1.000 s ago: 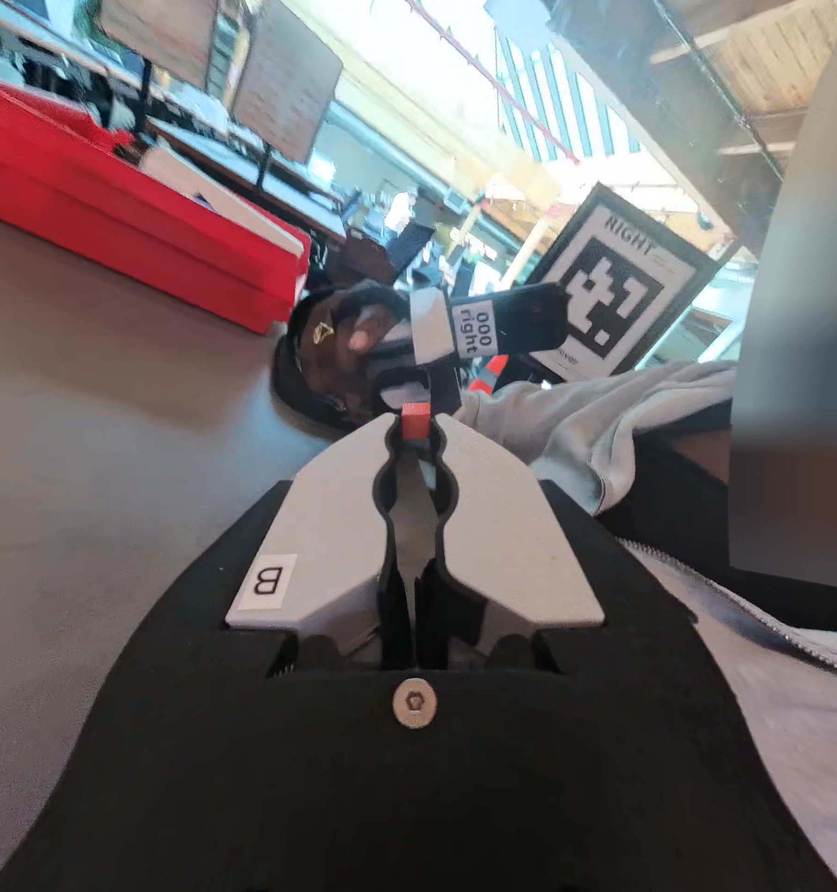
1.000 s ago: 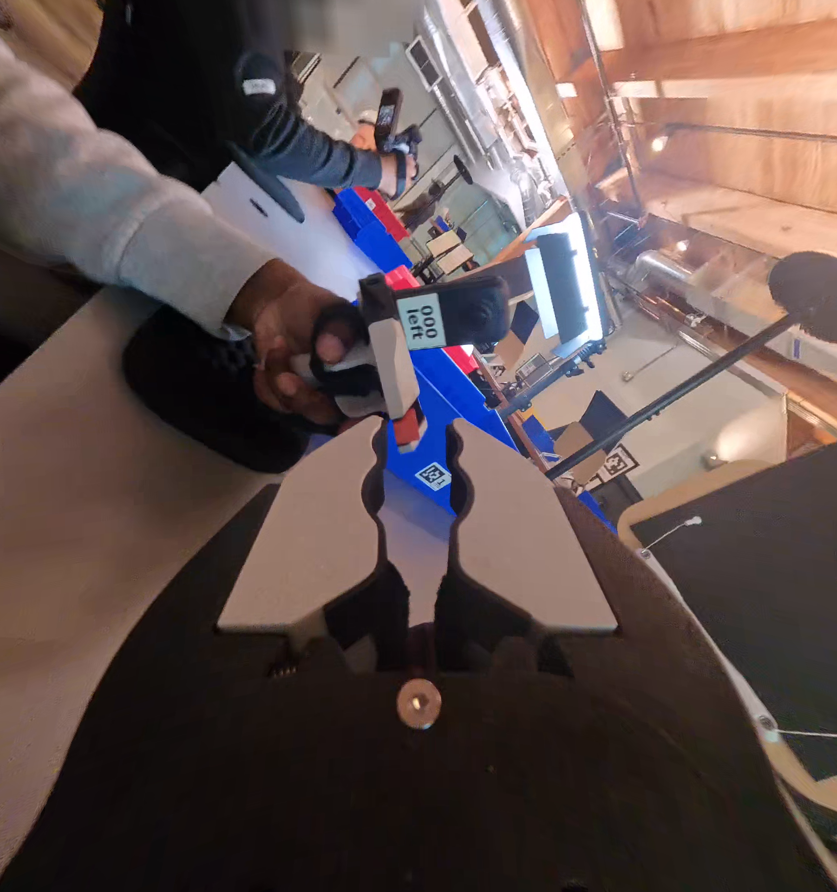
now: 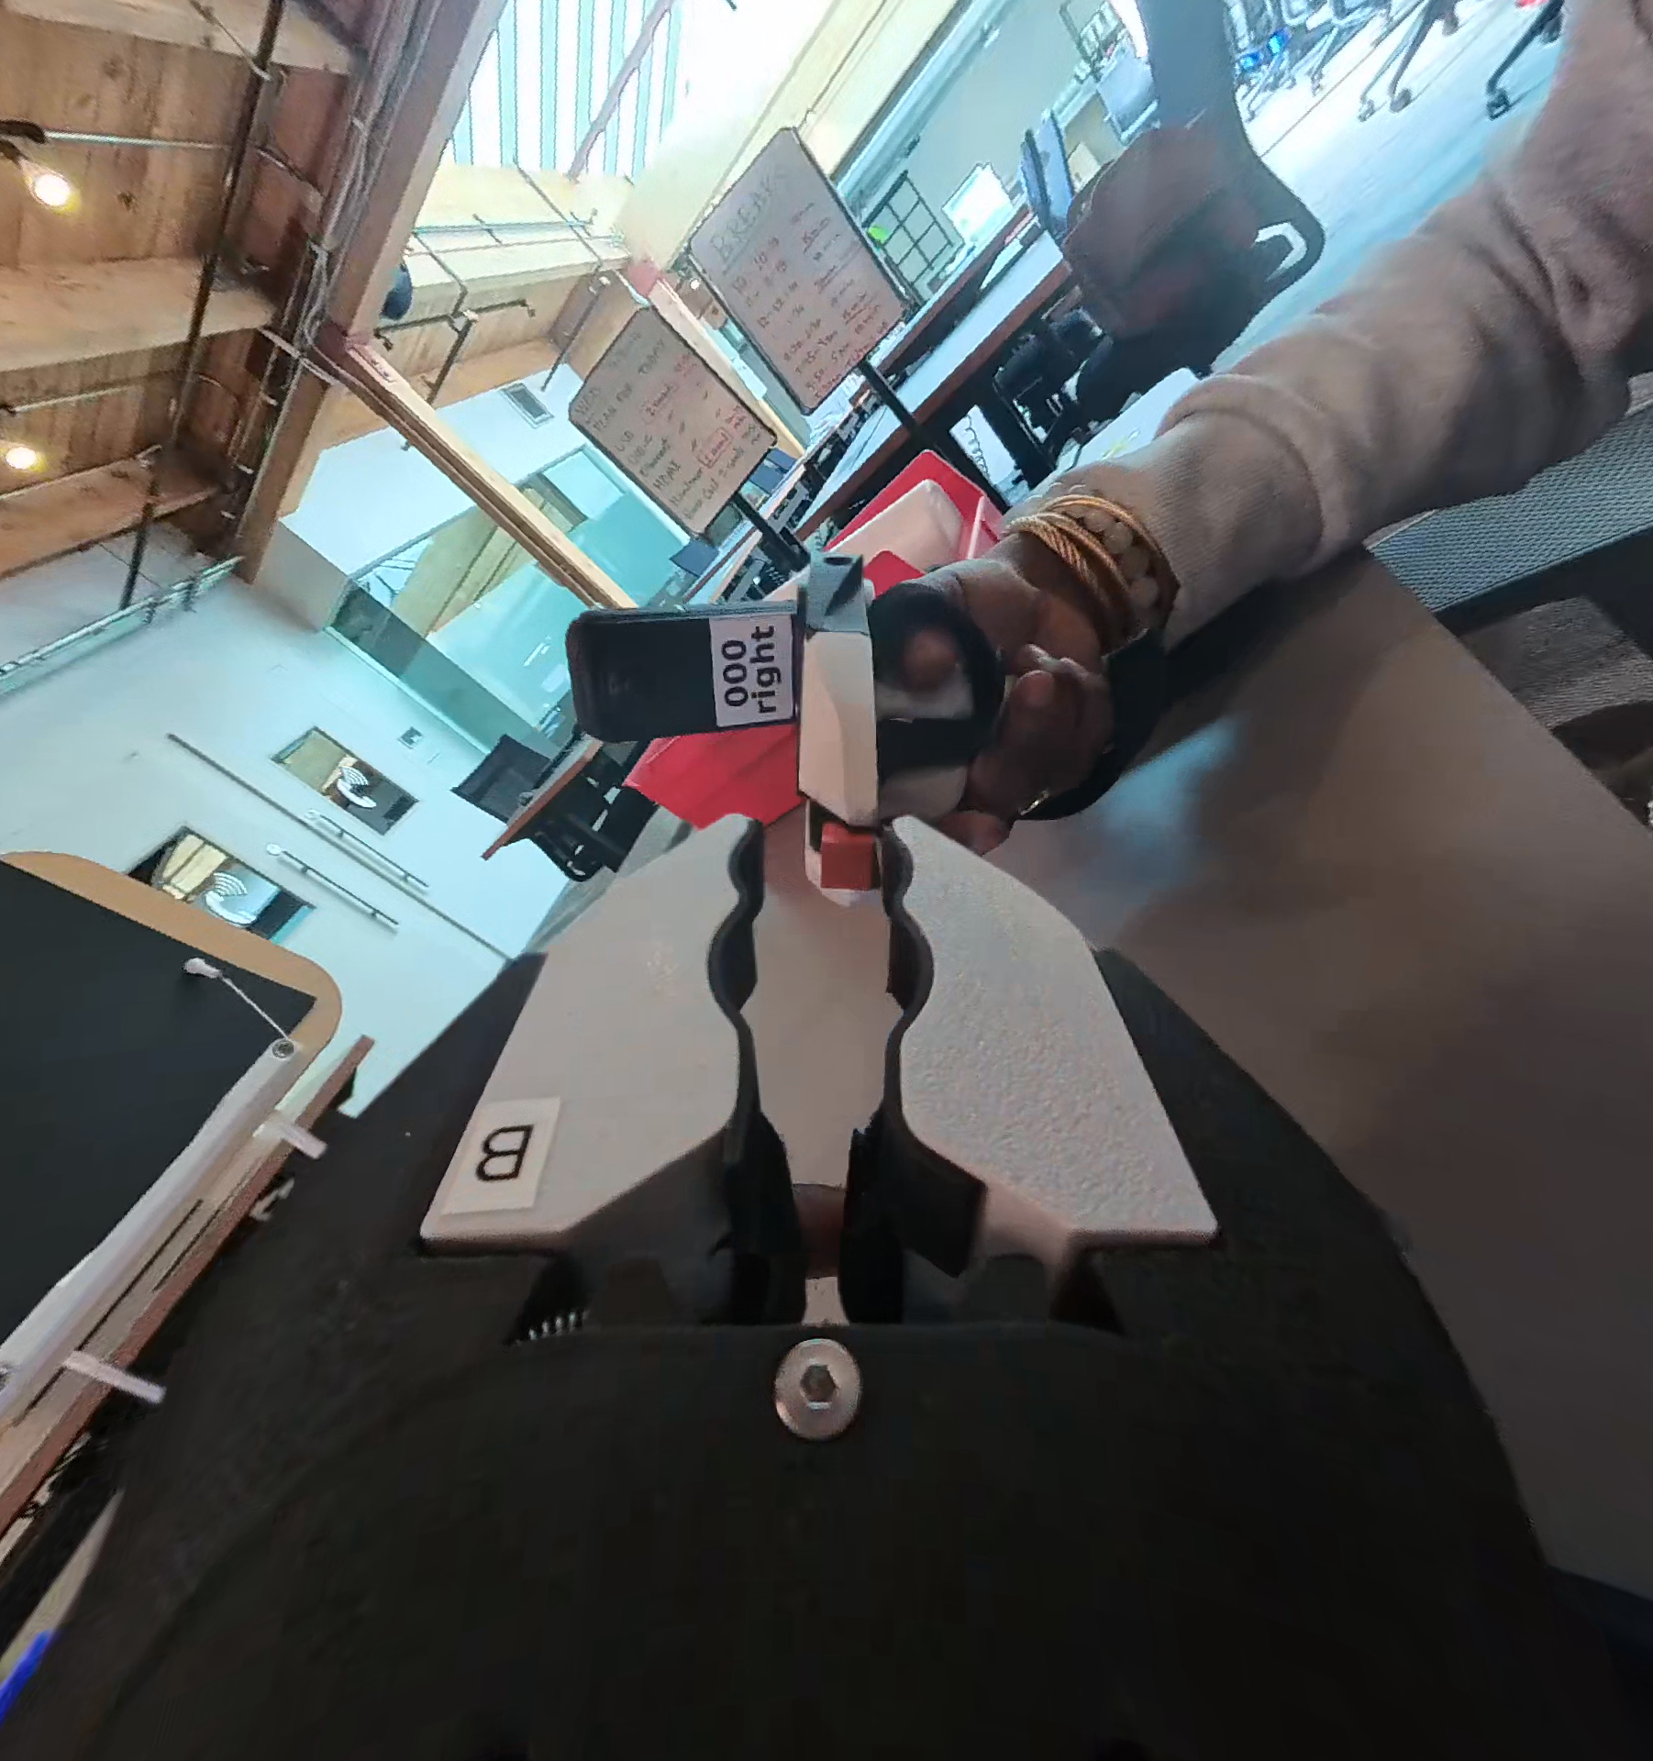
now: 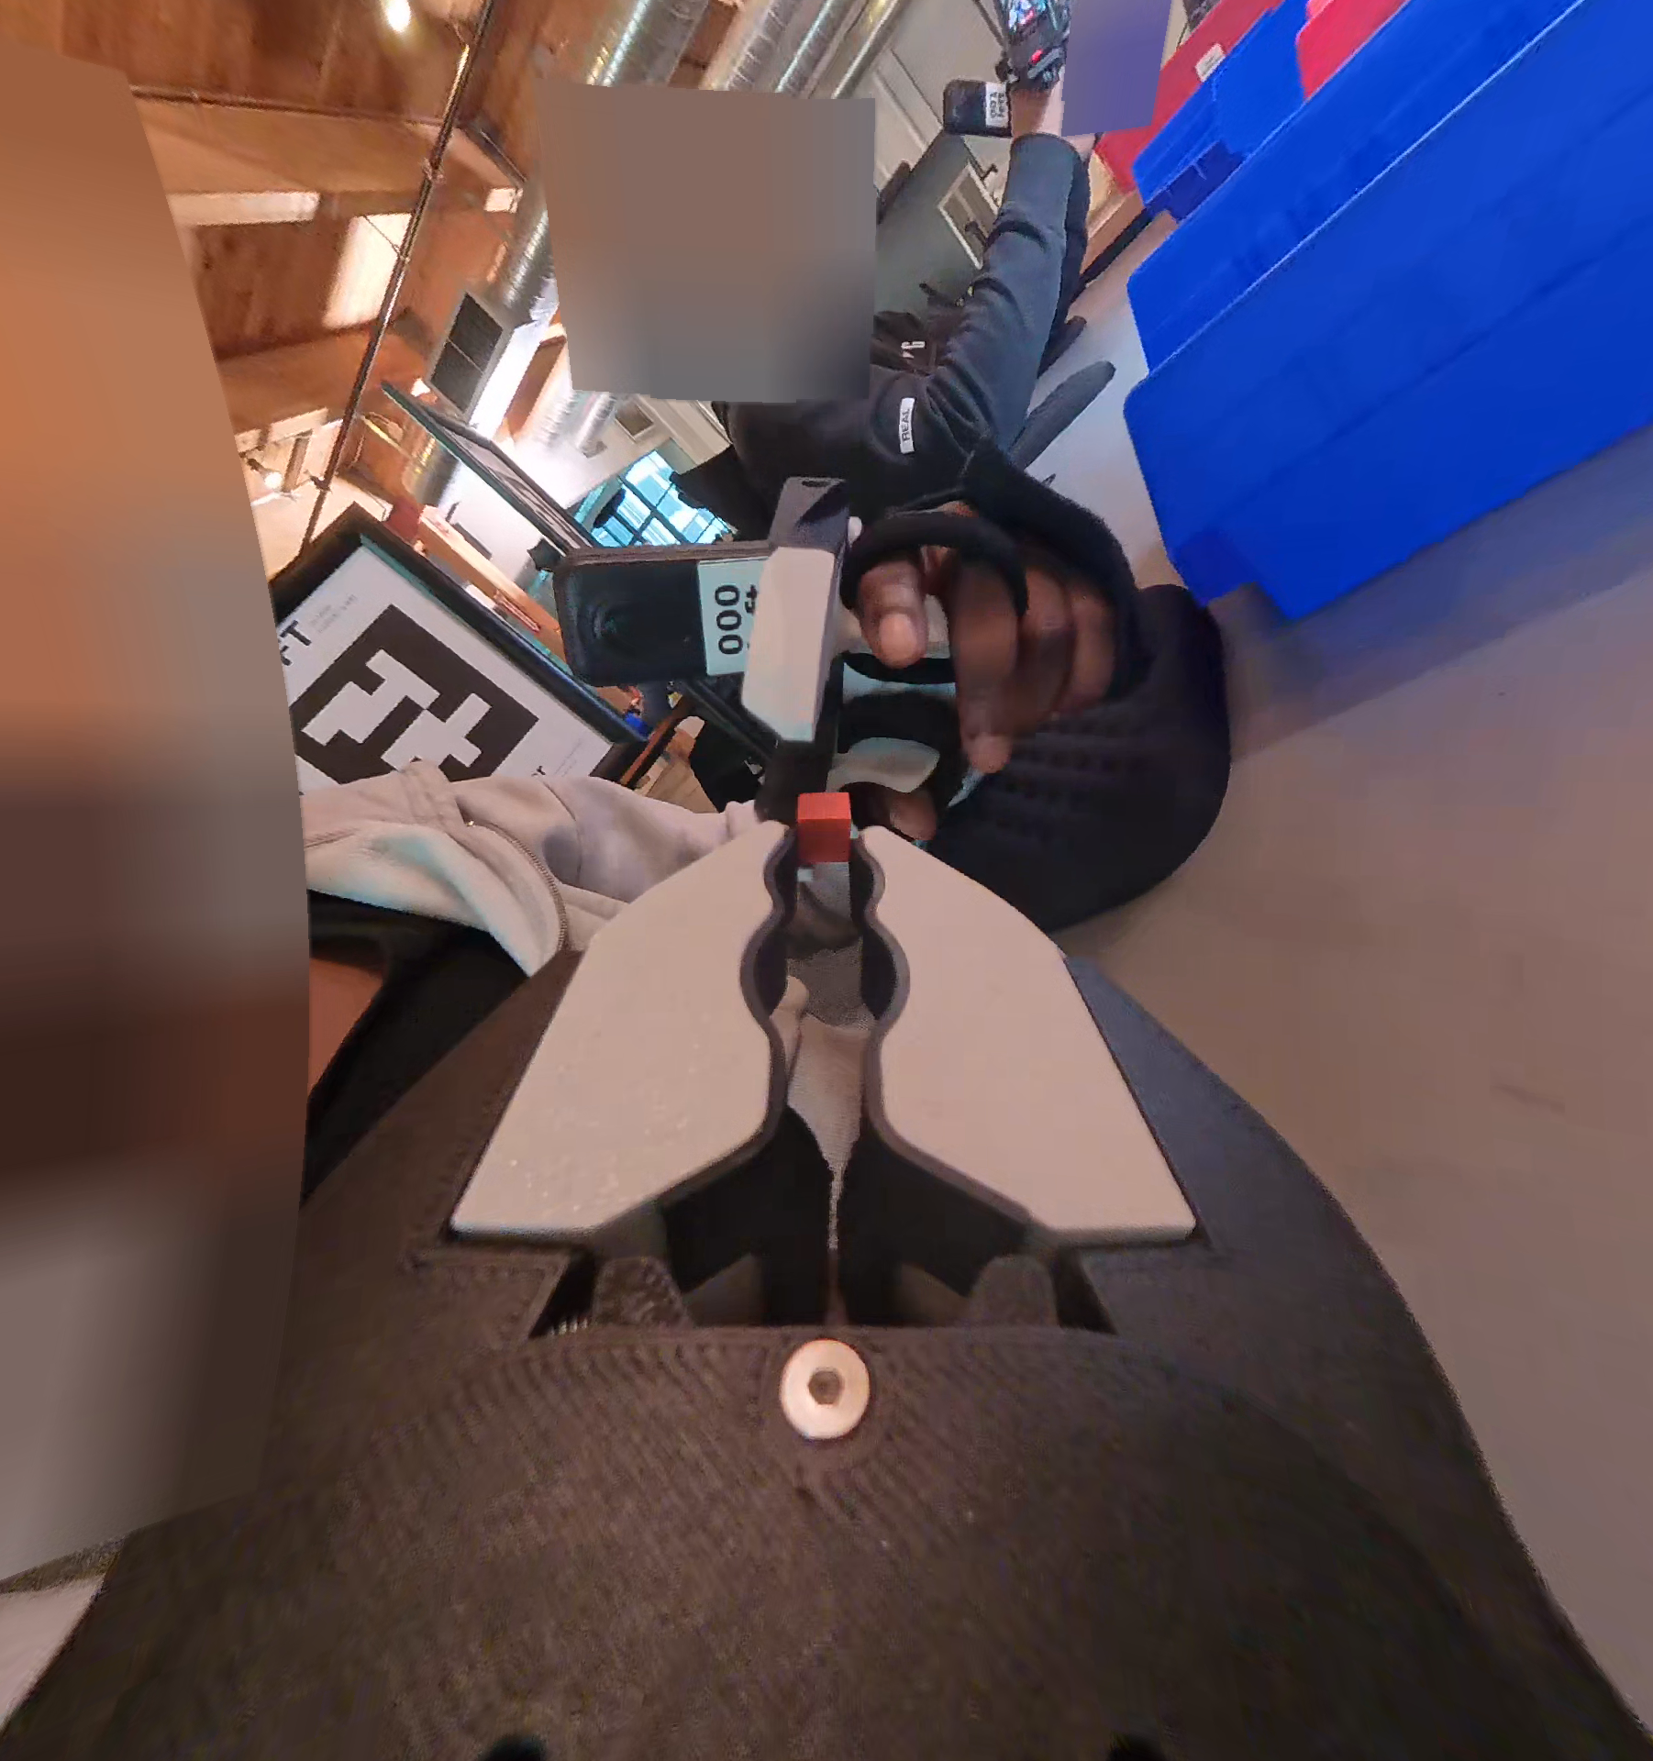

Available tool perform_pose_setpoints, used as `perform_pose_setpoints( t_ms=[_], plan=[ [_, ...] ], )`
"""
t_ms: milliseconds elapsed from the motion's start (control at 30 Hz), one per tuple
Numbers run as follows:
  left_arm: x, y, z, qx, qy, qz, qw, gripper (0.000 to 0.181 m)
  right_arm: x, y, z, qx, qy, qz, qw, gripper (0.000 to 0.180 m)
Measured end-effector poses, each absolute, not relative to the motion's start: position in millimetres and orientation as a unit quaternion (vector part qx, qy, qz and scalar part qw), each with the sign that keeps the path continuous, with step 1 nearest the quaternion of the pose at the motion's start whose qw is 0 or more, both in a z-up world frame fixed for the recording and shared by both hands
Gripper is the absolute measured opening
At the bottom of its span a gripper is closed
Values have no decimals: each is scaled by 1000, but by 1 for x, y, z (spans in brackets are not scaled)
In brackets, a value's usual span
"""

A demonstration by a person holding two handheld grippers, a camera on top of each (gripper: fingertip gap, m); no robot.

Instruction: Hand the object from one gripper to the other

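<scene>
A small red block (image 4: 823,827) is being gripped between the fingertips of the right gripper (image 4: 824,843), its fingers drawn in close on either side of it. In the left wrist view the same block (image 3: 849,856) is being seen at the tip of the far gripper, just ahead of the left gripper (image 3: 821,843) and near its right finger. The left gripper's fingers are being held apart with a clear gap between them, and nothing is being clasped there. The two grippers are being pointed at each other, tip to tip. Each is being held by a hand (image 3: 1023,705) above a grey table (image 3: 1375,858). Blue bins (image 4: 1433,314) are being shown beyond the right gripper, to its right.
</scene>
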State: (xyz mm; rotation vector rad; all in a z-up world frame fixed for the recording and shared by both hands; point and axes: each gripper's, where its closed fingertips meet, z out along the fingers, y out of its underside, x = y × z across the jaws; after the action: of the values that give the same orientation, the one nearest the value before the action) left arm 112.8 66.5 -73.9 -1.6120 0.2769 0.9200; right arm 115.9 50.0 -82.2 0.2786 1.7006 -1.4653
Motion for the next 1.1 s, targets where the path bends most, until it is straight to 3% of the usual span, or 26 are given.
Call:
perform_pose_setpoints(
  t_ms=[100,300,367,533,633,1000,1033,1100],
  plan=[
    [113,68,-79,-707,119,386,580,11,116,50,-82,114,679,-584,430,10],
    [110,65,-76,-716,67,340,606,10,114,49,-81,99,685,-605,395,11],
    [107,60,-70,-713,8,273,646,10,108,47,-79,61,704,-644,293,20],
    [113,55,-63,-678,-125,-21,724,10,99,52,-69,-154,698,-674,-184,20],
    [120,57,-68,-663,-154,-136,719,10,118,50,-67,-250,647,-652,-307,18],
    [127,63,-77,-685,-143,-149,699,10,124,44,-77,-301,630,-615,-366,10],
    [127,64,-75,-686,-133,-126,704,12,123,45,-75,-287,638,-623,-350,10],
    [124,65,-70,-686,-104,-55,718,34,117,46,-70,-234,662,-651,-289,10]
  ],
)
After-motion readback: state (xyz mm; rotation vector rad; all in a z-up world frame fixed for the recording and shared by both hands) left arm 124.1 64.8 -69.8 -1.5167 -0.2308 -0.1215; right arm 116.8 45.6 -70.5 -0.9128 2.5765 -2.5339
